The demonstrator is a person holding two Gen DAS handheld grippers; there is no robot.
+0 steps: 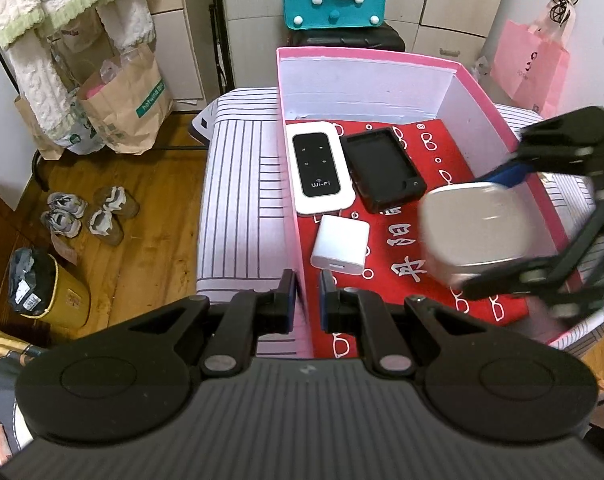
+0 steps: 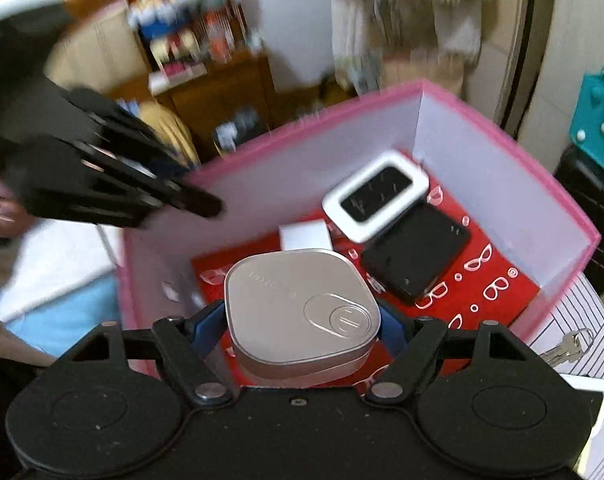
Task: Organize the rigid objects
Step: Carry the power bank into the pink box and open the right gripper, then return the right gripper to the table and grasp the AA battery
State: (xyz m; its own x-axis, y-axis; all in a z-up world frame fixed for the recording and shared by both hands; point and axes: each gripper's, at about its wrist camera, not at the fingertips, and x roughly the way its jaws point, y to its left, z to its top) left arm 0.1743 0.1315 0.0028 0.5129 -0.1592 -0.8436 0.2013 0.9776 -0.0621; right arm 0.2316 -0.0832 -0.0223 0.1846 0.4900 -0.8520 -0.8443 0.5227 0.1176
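1. We count three items on the pink box floor: one Wi-Fi router, one black case, one white charger.
2. Right gripper clamps one silver device above the box.
3. Left gripper pinches the box's near wall, jaws nearly together.

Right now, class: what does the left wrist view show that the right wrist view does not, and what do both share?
Only the left wrist view shows the shoes on the wooden floor and the brown paper bag. Only the right wrist view shows the keys on the striped cloth. Both show the pink box, the Wi-Fi router, the black case, and the right gripper shut on the silver device.
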